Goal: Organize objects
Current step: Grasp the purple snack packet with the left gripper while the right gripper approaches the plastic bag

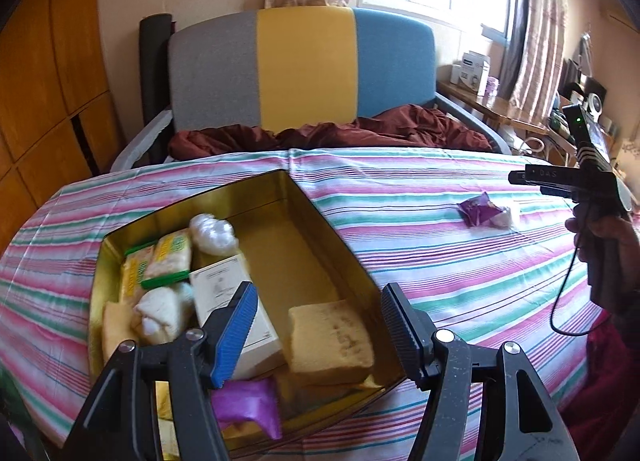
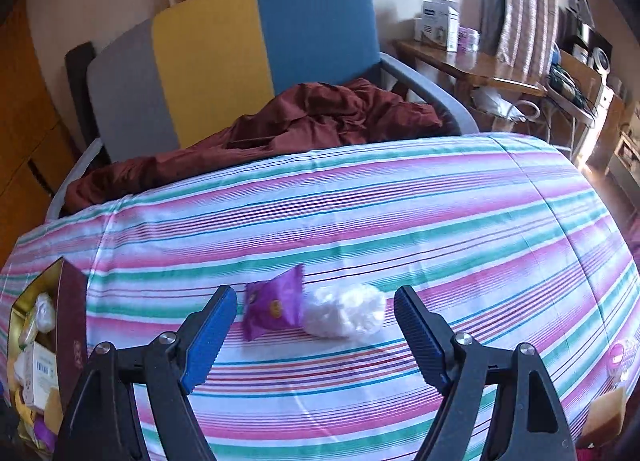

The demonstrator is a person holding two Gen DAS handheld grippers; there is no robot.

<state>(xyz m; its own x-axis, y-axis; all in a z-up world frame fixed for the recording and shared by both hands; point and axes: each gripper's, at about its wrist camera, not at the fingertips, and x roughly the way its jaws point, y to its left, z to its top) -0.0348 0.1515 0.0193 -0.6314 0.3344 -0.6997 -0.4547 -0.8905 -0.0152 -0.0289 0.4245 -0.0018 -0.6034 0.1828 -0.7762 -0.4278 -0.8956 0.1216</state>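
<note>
- Striped bedsheet (image 2: pixel 440 221) in pink, green and white covers the work surface in both wrist views; everything sits on it.
- Left gripper (image 1: pixel 316 325): jaws spread, nothing between the pads, hovering over the near end of the gold tin (image 1: pixel 320 217).
- Tin contents, near to far: purple packet (image 1: pixel 250 407) at the near edge, yellow sponge (image 1: pixel 330 341), white carton (image 1: pixel 240 301), white wrapped bundle (image 1: pixel 160 313), green-edged snack packs (image 1: pixel 168 257), crinkly white ball (image 1: pixel 212 237). Far half of the tin is bare gold floor.
- Right gripper (image 2: pixel 314 325): jaws wide apart, empty, aimed at the two loose items, which lie between the fingertips in its view. No contact with either that I can see.
- Loose items: purple snack pouch (image 2: pixel 274 307) and white plastic-wrapped ball (image 2: pixel 346 315), touching each other, well apart from the tin, out on the open sheet.
- One more tan block (image 2: pixel 606 417) sits at the right edge of the right wrist view, partly cut off; can't tell what it is.
- Progress, my read: most items already boxed. Left to do: pouch, white ball, maybe the tan block. Right side looks lined up for the next pick.
- Behind the sheet: rumpled maroon cloth (image 2: pixel 320 113), then a grey/yellow/blue chair back (image 1: pixel 304 65), curtained window, cluttered desk to the right.
</note>
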